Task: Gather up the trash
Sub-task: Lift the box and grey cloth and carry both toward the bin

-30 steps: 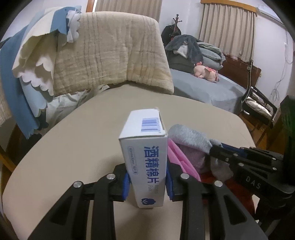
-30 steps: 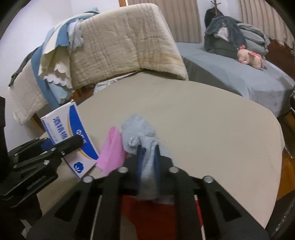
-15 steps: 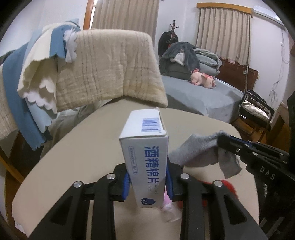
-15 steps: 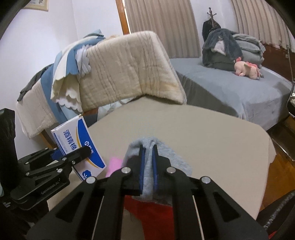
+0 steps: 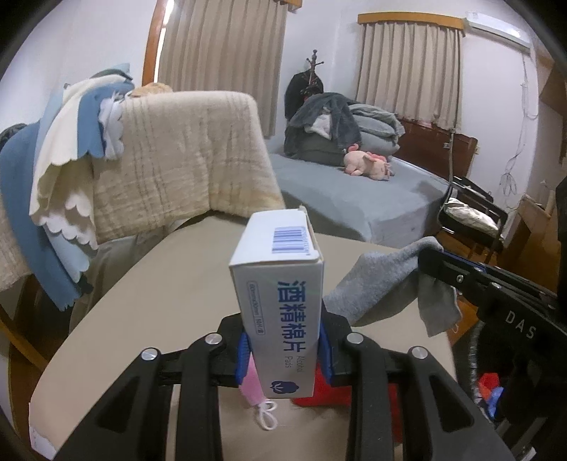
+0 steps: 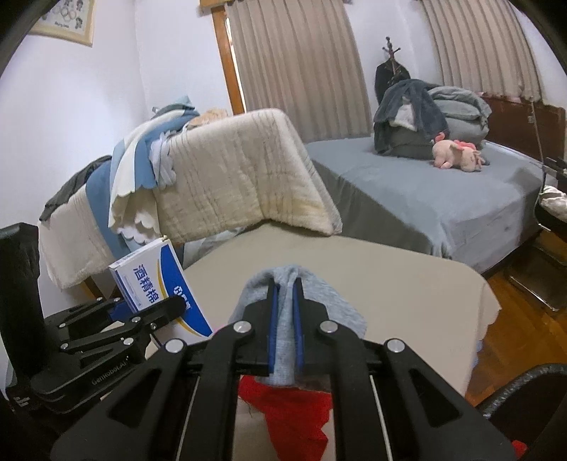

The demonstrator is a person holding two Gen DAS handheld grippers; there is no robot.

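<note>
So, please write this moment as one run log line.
left tongs: shut on white-blue cardboard box | right tongs: shut on grey cloth sock

Two black two-finger grippers are counted: the left gripper [image 5: 283, 351] and the right gripper [image 6: 285, 319]. One white and blue cardboard box of alcohol pads [image 5: 280, 301] is seen. One grey fabric sock [image 5: 382, 283] is counted, along with one red cloth [image 6: 290, 415] and one pink face mask with a white ear loop [image 5: 253, 390]. One beige-covered table [image 5: 159, 294] is present. One bed with a grey sheet [image 6: 425, 198] is seen, and on it one pink plush toy [image 6: 457, 152] is counted. One cream quilted blanket [image 5: 184, 159] is seen. Two curtained windows [image 5: 407, 71] are counted. One dark coat stand [image 5: 313, 67] is seen, and one framed picture [image 6: 67, 17] is counted on the wall.
</note>
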